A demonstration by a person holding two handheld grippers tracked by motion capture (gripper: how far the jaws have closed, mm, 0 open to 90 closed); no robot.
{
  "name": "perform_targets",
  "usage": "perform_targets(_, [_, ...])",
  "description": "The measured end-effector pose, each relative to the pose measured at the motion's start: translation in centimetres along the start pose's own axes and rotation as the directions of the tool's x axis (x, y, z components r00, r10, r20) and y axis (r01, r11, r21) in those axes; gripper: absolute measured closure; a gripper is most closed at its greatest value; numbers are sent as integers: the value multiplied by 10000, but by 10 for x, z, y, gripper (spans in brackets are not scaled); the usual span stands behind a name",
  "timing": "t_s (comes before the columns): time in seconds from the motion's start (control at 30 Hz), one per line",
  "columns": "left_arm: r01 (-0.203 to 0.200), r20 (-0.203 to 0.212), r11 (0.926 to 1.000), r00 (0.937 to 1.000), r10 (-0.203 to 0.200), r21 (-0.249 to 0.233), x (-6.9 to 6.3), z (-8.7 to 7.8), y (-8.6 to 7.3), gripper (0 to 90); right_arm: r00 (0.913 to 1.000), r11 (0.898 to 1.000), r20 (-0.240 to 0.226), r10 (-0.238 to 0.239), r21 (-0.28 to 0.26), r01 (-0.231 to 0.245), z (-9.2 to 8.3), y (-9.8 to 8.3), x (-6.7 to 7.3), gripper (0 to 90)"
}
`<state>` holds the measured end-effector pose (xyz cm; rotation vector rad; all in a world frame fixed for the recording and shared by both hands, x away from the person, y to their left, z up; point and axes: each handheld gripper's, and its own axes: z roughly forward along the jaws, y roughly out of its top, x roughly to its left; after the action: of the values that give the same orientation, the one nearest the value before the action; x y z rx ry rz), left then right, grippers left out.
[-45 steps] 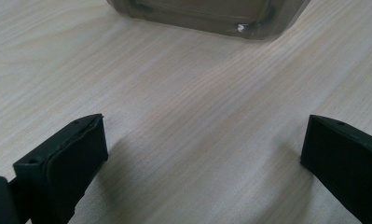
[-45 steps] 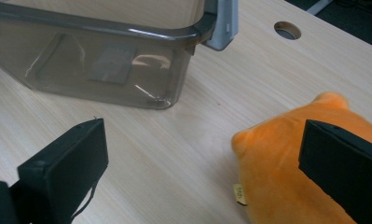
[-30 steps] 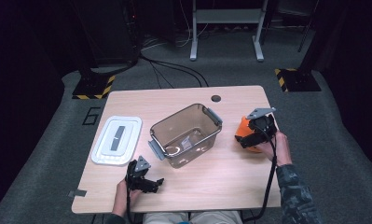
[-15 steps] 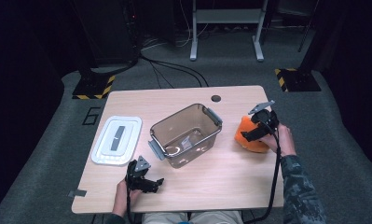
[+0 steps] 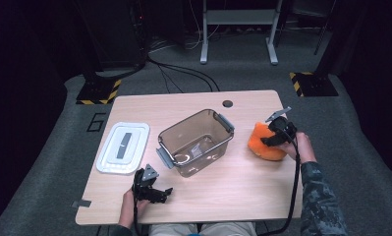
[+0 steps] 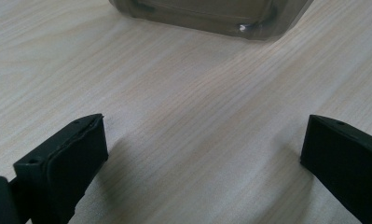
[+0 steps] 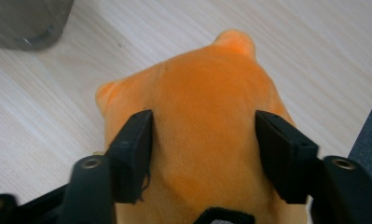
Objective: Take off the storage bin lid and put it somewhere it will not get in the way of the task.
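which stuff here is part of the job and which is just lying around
In the job:
- orange plush toy, pinched by the right claw, whose jaws have just been closing on it
- clear bin, open, beside the toy

Lying about:
- white lid
- left claw, open over bare table

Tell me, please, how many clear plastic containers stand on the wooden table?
1. The clear container stands open near the middle of the table. Its white lid lies flat to its left, and an orange plush toy lies to its right.
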<state>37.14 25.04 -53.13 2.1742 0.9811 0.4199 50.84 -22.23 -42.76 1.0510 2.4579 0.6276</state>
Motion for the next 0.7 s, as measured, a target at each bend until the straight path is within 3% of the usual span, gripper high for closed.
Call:
perform_targets(0.17, [3, -1, 10000, 10000, -3, -2, 0, 0, 0, 0, 9995, 9997, 272, 163, -195, -158, 2, -1, 7, 575])
perform_targets(0.27, [2, 1, 10000, 10000, -2, -2, 0, 0, 0, 0, 9970, 9973, 374, 671, -341, -658, -1, 0, 11, 622])
perform_targets(0.4, [4, -2, 10000, 10000, -4, -2, 0, 0, 0, 0, 9910, 9911, 408, 1278, -434, -1260, -7, 2, 13, 635])
perform_targets(0.47, [12, -6, 10000, 10000, -12, -4, 0, 0, 0, 0, 9854, 9845, 211, 1691, -511, -1679, -10, 3, 13, 634])
perform_targets(0.5, [10, -6, 10000, 10000, -10, -4, 0, 0, 0, 0, 9772, 9750, -83, 2121, -656, -2122, -13, 3, 13, 631])
perform_targets(0.57, [9, -5, 10000, 10000, -9, -2, 0, 0, 0, 0, 9653, 9622, -250, 2600, -766, -2612, -15, 4, 15, 624])
perform_targets(0.63, [11, -4, 10000, 10000, -11, -4, 0, 0, 0, 0, 9596, 9583, -334, 2793, -539, -2808, -12, 4, 19, 601])
perform_targets(0.7, [12, -6, 10000, 10000, -12, -2, 0, 0, 0, 0, 9659, 9643, -334, 2568, -574, -2584, -7, 4, 24, 560])
